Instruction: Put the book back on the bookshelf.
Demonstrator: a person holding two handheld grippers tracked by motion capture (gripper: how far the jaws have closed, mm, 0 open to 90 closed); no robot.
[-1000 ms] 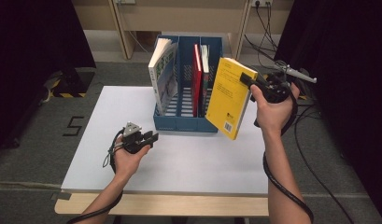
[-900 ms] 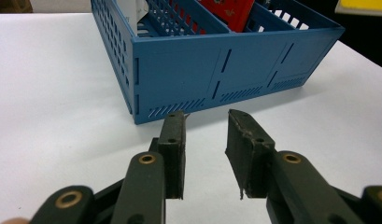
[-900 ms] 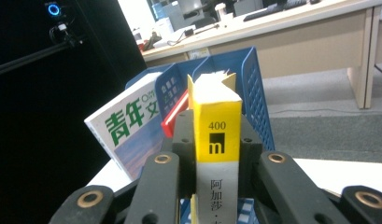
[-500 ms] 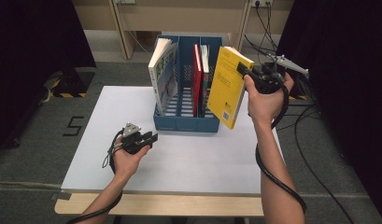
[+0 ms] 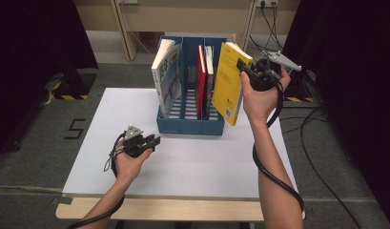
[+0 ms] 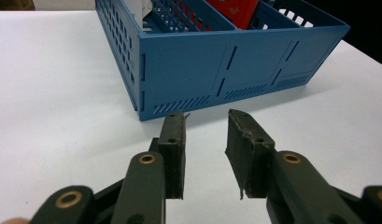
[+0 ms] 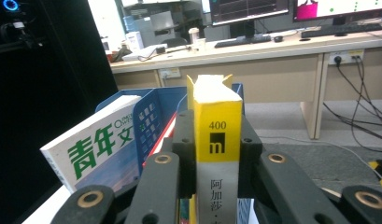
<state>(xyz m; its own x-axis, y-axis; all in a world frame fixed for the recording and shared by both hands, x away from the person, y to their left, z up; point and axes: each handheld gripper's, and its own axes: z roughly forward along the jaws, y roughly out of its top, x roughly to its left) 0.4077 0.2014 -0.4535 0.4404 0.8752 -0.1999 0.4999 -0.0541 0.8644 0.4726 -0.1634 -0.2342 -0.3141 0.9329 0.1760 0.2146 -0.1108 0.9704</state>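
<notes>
White tabletop (image 5: pixel 192 162) fronts a desk; right gripper (image 5: pixel 252 71) grips yellow book (image 5: pixel 228 83), left gripper (image 5: pixel 152 141) released.

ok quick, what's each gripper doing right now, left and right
Left gripper: open, nothing between its jaws, low over the white table.
Right gripper: closed on the spine of the yellow book, held up beside the blue file rack.

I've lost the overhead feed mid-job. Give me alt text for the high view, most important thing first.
The right gripper holds a yellow book upright in the air by its spine, at the right end of a blue three-slot file rack on a white table. The rack holds a white book and a red book. The left gripper rests open and empty nearer the person.
</notes>
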